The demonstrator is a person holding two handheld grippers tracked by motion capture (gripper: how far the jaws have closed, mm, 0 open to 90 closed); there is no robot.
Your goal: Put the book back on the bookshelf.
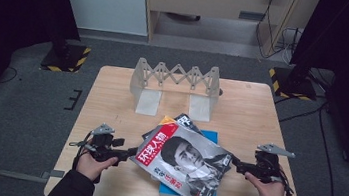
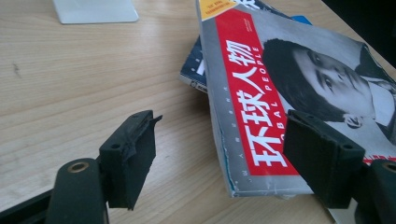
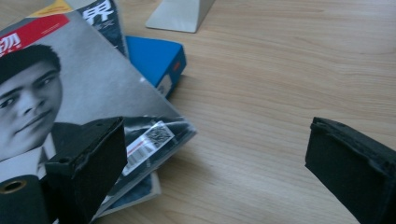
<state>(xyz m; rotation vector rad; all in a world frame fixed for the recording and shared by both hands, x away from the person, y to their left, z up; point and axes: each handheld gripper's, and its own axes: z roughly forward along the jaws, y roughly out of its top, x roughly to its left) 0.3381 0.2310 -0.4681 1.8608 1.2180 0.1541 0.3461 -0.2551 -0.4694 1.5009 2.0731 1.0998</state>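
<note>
The magazine (image 1: 185, 161) lies tilted atop a stack of books on the table (image 1: 112, 95). Our left gripper (image 1: 131, 152) and right gripper (image 1: 233, 161) flank it, jaws apart, gripping nothing.

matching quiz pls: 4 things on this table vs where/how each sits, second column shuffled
1. top magazine
2. blue book
3. folding rack
4. left hand-held gripper

a. far side of the table, upright
b. bottom of the stack, corner poking out
c. jaws apart, either side of the magazine's spine edge
d. red title band, face on cover, askew on the stack

Pairs: 1-d, 2-b, 3-a, 4-c
</note>
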